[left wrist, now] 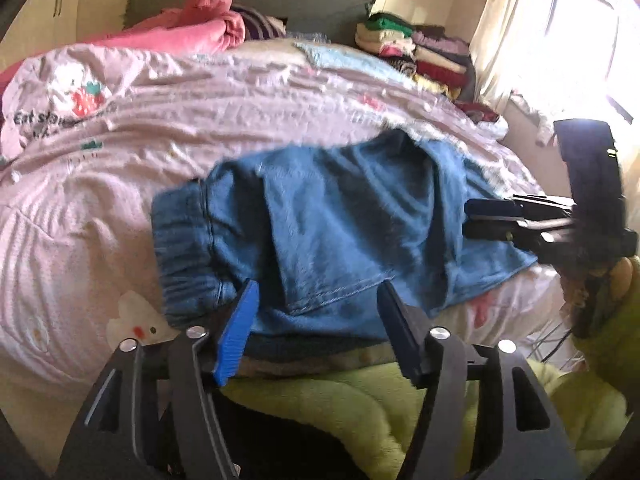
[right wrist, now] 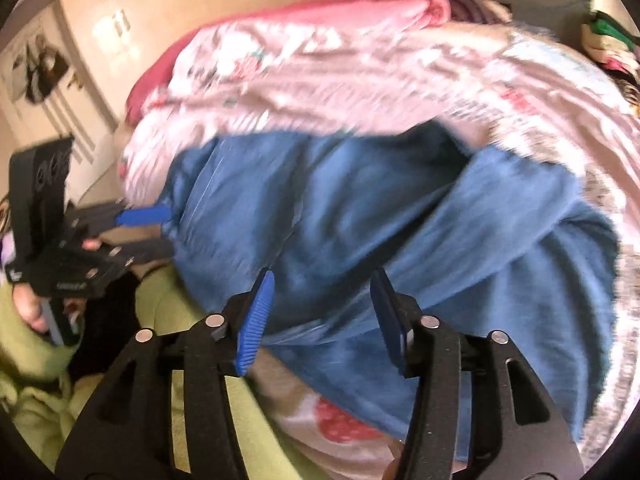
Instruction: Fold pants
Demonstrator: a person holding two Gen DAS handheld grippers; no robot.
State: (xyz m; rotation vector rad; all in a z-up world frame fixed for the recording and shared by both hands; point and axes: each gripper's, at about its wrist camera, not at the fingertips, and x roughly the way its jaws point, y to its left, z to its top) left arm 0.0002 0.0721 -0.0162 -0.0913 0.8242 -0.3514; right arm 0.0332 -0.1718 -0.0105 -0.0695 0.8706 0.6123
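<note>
Pants (left wrist: 320, 224) of blue denim lie bunched on the near part of the bed, on a pale pink printed quilt (left wrist: 168, 128), with the gathered elastic waistband (left wrist: 180, 236) to the left and a stitched hem edge toward the near side. The fabric is rumpled and doubled over itself; the right wrist view is blurred, so its folds there are unclear.

The left tongs (left wrist: 316, 312) stand wide apart at the near edge of the denim, gripping nothing. The right tongs (right wrist: 320, 308) are likewise spread wide over the cloth's near edge, holding nothing. A yellow-green fleece blanket (left wrist: 360, 412) lies just below both.

Beyond the pants the quilt stretches bare toward a crumpled pink comforter (left wrist: 192, 24) and a stack of folded clothes (left wrist: 416, 52) near the dark headboard (left wrist: 304, 4).
</note>
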